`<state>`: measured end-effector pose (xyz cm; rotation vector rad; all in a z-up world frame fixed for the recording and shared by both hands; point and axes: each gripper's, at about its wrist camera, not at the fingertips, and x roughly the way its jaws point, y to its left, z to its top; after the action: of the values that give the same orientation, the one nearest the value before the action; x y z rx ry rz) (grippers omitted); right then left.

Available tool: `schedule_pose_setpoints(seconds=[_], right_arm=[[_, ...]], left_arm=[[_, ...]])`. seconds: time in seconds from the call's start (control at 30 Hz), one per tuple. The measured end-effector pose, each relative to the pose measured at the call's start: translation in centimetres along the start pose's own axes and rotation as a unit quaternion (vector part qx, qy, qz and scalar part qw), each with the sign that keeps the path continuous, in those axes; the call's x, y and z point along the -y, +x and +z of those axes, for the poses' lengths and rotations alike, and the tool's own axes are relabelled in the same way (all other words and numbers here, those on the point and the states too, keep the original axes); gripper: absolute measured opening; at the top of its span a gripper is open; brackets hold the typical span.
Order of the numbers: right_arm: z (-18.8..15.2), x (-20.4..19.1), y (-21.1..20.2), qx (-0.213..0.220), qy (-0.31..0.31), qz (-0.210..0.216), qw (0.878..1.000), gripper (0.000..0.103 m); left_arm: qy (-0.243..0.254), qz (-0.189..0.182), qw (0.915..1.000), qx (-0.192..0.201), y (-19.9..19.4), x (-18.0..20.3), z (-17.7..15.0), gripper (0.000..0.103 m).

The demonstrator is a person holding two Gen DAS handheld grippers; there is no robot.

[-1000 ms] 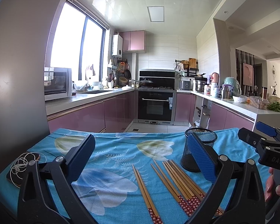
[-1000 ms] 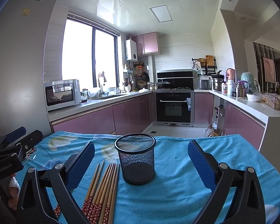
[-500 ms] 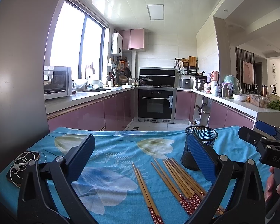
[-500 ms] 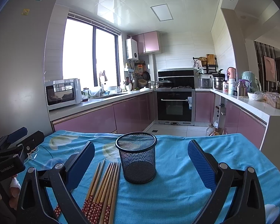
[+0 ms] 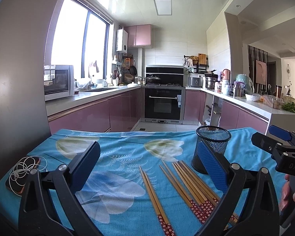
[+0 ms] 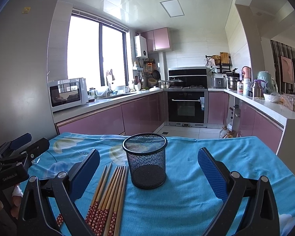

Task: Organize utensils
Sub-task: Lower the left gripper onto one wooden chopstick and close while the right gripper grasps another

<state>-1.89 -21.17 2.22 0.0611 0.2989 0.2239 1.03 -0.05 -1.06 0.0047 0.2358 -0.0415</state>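
Note:
Several wooden chopsticks (image 5: pixel 188 184) with red flowered ends lie in a loose bundle on the blue floral tablecloth (image 5: pixel 123 157); a separate pair (image 5: pixel 154 196) lies just left of them. A black mesh holder (image 5: pixel 211 149) stands upright and empty, right of the bundle. My left gripper (image 5: pixel 147 163) is open above the cloth, with the chopsticks between and below its fingers. In the right wrist view the holder (image 6: pixel 145 161) stands centred, the chopsticks (image 6: pixel 110 192) to its left. My right gripper (image 6: pixel 148 167) is open around the holder's position, holding nothing.
A phone with coiled white earphones (image 5: pixel 23 172) lies at the table's left edge. Beyond the table's far edge is a kitchen with pink cabinets (image 5: pixel 88 118), an oven (image 5: pixel 163 102) and a microwave (image 5: pixel 57 81). A grey fridge wall (image 5: pixel 15 78) stands close on the left.
Both views have dipped and shifted slightly; the holder and chopsticks sit a little higher in the frames. Nothing on the table moved and both grippers stayed open.

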Motion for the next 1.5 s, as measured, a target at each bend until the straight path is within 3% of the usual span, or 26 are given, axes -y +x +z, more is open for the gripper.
schedule_pose_setpoints(seconds=[0.1,0.23,0.4,0.53,0.63,0.73,0.87,1.07,1.27,1.5], right_arm=[[-0.2,-0.2,0.8,-0.029,-0.009,0.018,0.999,0.096],[-1.1,-0.6,3.0,-0.104,-0.019,0.047,0.993,0.096],[-2.9,-1.6,5.5,-0.18,-0.041,0.064,0.981,0.076],[-3.8,-2.3,6.9,-0.221,-0.048,0.078,0.971,0.061],[-4.4,-2.7,8.1,-0.249,-0.051,0.086,0.963,0.056],[-4.9,-2.9,9.2,-0.276,-0.052,0.09,0.955,0.049],[-5.0,-2.8,9.8,-0.289,-0.045,0.098,0.951,0.044],[-5.0,-2.4,10.5,-0.294,-0.033,0.101,0.95,0.037],[-4.9,-2.3,11.0,-0.299,-0.04,0.092,0.949,0.034],[-4.7,-2.8,11.4,-0.305,-0.065,0.085,0.946,0.034]], left_arm=[[0.001,-0.02,0.9992,-0.034,0.9,-0.3,-0.1,0.097],[0.017,-0.028,0.9948,-0.097,3.0,-0.6,-1.1,0.097],[0.032,-0.045,0.9846,-0.166,5.3,-1.3,-2.5,0.088],[0.038,-0.066,0.9742,-0.213,7.2,-1.6,-3.6,0.072],[0.045,-0.069,0.9658,-0.246,8.5,-1.9,-4.5,0.07],[0.05,-0.074,0.9567,-0.277,9.9,-2.0,-5.3,0.06],[0.048,-0.077,0.9492,-0.301,11.2,-2.1,-6.3,0.056],[0.032,-0.096,0.9452,-0.31,12.0,-2.5,-6.4,0.051],[0.028,-0.111,0.9402,-0.321,12.1,-2.9,-6.2,0.042],[0.033,-0.126,0.9343,-0.332,12.4,-3.2,-6.2,0.04]])
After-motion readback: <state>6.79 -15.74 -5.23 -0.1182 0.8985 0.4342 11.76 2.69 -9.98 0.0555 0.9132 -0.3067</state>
